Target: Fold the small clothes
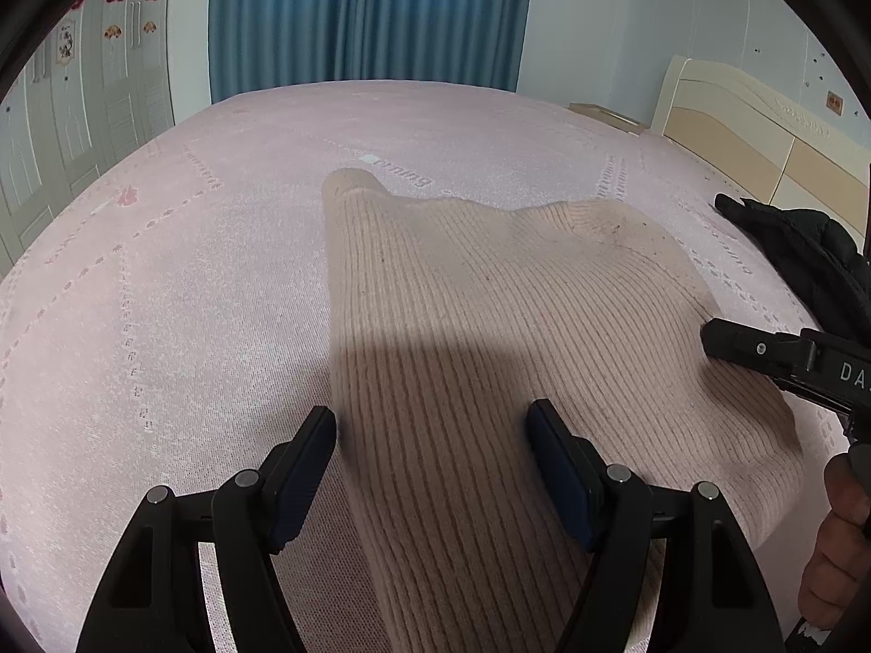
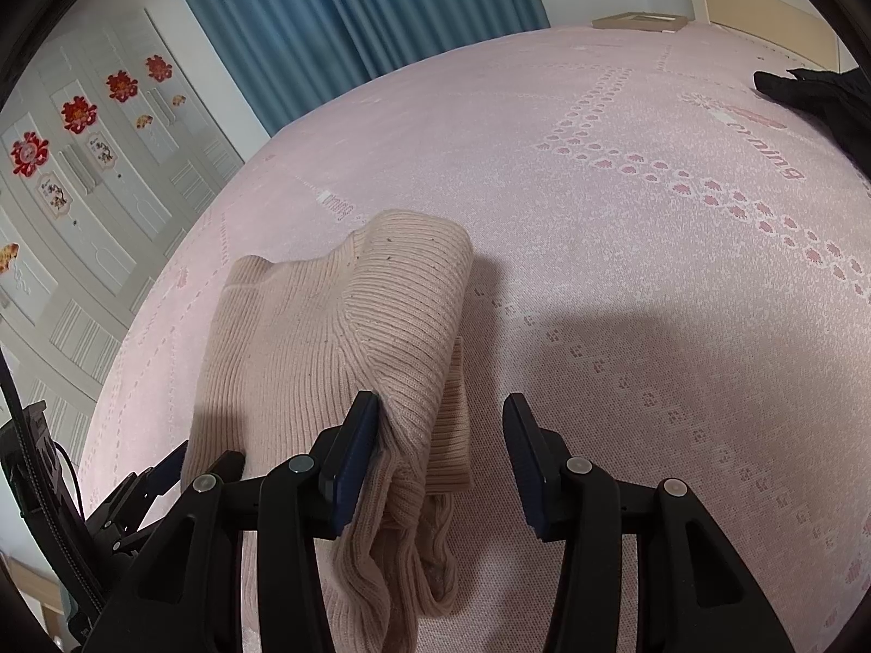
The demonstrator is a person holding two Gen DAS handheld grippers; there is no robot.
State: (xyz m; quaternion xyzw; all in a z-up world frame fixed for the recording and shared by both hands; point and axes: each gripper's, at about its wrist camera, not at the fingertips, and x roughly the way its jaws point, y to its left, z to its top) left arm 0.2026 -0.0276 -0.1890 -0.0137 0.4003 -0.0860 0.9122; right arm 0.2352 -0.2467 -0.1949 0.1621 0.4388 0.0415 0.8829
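A beige ribbed knit sweater lies partly folded on the pink bed cover. My left gripper is open just above its near left part, with its edge running between the fingers. In the right wrist view the sweater lies left of centre with a folded sleeve on top. My right gripper is open at the sweater's right edge; its left finger touches the knit. The right gripper also shows in the left wrist view at the sweater's right edge.
A black garment lies at the bed's right side, also seen in the right wrist view. A cream headboard stands far right. Blue curtains and white wardrobe doors lie beyond the bed.
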